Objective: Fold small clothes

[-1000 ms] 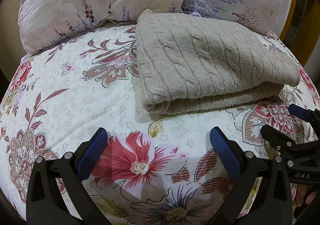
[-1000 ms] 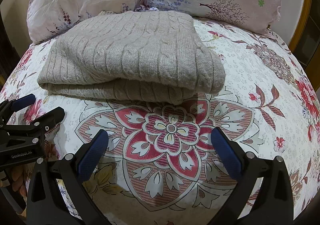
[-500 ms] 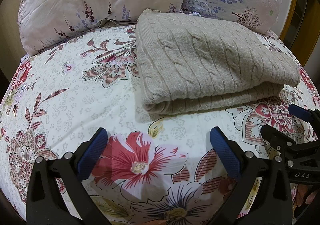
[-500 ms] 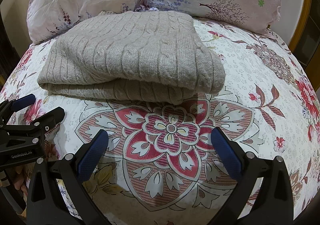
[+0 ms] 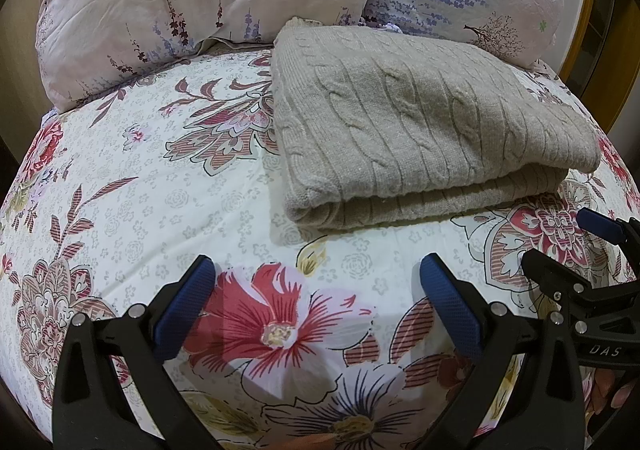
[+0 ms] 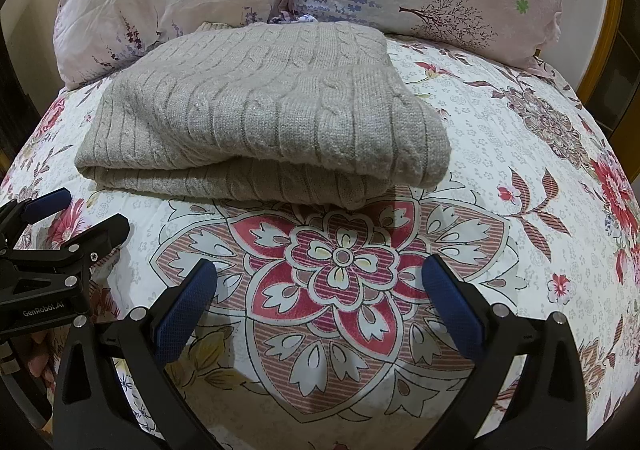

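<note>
While both our left gripper point(image 5: 316, 302) and right gripper point(image 6: 320, 302) gaped wide and empty, the sweater point(image 5: 424, 121), mid-frame, looked soft and bulky, best pinched at its near corners.

Only two bits of lettering can be read — both in white on the black bodies of the grippers. In the left wrist view, the right gripper point(image 5: 576, 246) at the right edge, below and to the right of the folded sweater point(image 5: 420, 121), carries "DAS". In the right wrist view, the left gripper point(image 6: 76, 209) at the left edge, below and to the left of the sweater, reads "GenRobot.AI" — nothing else there bears legible writing.
</note>
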The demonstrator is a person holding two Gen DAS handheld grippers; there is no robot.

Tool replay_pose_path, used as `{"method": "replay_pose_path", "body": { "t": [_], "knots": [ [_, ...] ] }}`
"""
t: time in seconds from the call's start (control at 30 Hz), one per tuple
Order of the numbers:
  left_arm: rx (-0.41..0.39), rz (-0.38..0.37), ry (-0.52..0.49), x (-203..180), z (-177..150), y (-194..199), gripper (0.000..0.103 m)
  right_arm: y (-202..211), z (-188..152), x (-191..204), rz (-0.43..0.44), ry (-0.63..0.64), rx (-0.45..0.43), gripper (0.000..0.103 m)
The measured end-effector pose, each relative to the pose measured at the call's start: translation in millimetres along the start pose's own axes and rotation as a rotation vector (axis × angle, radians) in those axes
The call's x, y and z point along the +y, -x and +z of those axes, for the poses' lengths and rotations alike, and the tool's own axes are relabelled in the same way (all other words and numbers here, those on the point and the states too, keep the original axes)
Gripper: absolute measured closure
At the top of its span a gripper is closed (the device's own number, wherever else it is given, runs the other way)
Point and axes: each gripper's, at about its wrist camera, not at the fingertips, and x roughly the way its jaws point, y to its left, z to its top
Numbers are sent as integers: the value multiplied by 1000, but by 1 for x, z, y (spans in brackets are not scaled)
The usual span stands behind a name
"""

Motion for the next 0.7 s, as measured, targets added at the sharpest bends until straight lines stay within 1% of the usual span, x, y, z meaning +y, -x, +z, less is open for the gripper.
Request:
{"method": "replay_pose_path", "body": {
  "t": [0.7],
  "knots": [
    [0, 1, 1, 1, 0, 0, 2, 0, 0, 0, -1, -1, -1, 1]
  ]
}}
